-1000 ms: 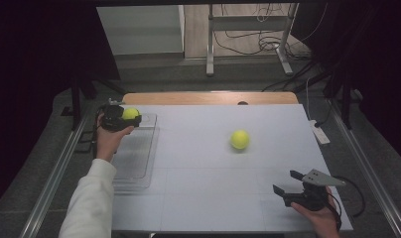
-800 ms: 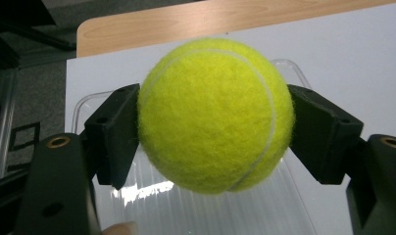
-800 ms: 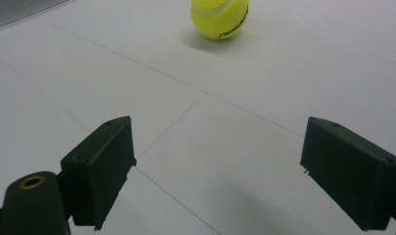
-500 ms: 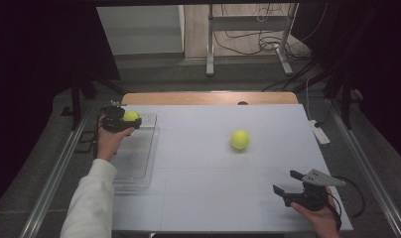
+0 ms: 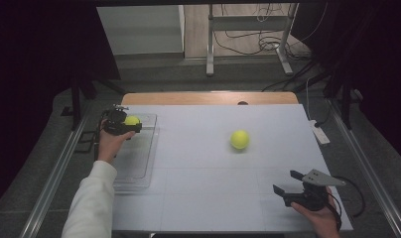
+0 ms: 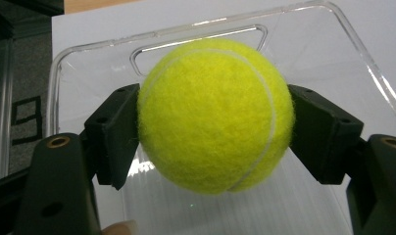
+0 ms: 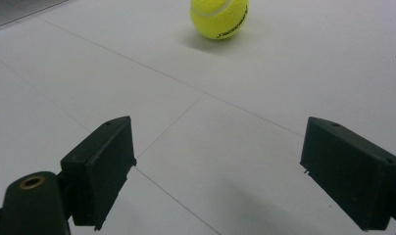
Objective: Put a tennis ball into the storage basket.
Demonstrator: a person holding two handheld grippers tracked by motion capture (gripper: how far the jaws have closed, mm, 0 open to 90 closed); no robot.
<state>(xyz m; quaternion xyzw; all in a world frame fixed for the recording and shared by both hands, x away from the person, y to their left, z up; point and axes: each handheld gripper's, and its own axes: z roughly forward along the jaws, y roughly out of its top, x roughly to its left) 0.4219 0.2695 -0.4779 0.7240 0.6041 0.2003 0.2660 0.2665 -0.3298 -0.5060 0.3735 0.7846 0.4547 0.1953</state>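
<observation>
My left gripper (image 5: 130, 124) (image 6: 213, 132) is shut on a yellow tennis ball (image 5: 132, 120) (image 6: 214, 115), held above the far end of a clear plastic tray (image 5: 139, 163) (image 6: 333, 29) at the table's left side. A second yellow tennis ball (image 5: 239, 139) (image 7: 219, 17) lies loose on the white table, right of centre. My right gripper (image 5: 286, 184) (image 7: 220, 171) stands open near the front right corner, low over the table, with nothing between its jaws and the loose ball well ahead of it.
The white table top (image 5: 208, 163) has a wooden strip (image 5: 208, 98) along its far edge. A small white device (image 5: 319, 132) lies at the right edge. Metal rails (image 5: 54, 178) run along both sides, and a metal stand (image 5: 248, 39) with cables stands beyond the table.
</observation>
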